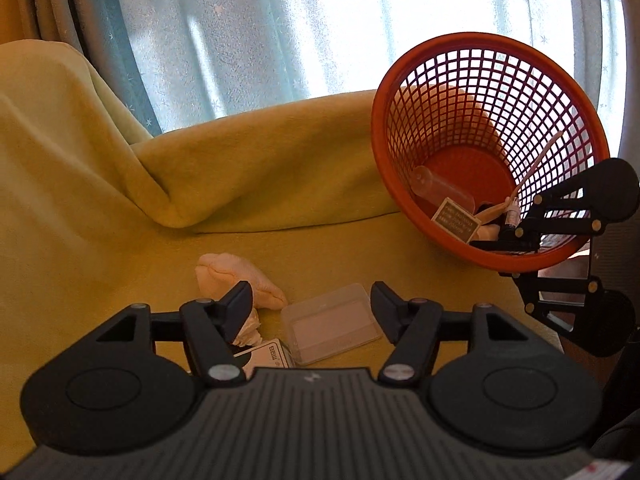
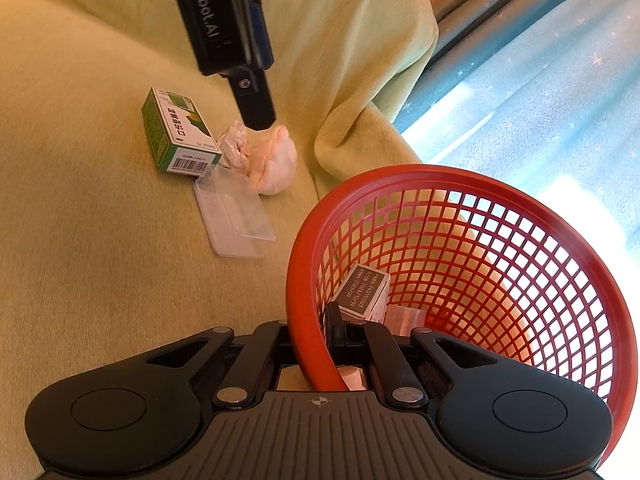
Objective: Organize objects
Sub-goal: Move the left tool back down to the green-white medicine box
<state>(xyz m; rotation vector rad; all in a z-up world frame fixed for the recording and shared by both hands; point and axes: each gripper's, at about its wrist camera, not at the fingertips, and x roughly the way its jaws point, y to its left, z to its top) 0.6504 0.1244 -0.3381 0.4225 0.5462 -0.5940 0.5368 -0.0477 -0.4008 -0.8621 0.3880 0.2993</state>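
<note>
Apparently right tongs [image 2: 326,354] pinching basket [image 2: 304,280], left tongs [image 1: 312,300] parted.

A home room: a yellow-green blanket [image 1: 100,208] over soft furniture beside star-patterned curtains [image 1: 240,40] at a window.

Both grippers are matte black plastic. The left gripper [image 1: 312,304] has wedge fingers on linked bars with silver pivot screws, round side housings and a ribbed grey base. The right gripper [image 2: 335,330] matches it. White lettering marks the left gripper's body.
</note>
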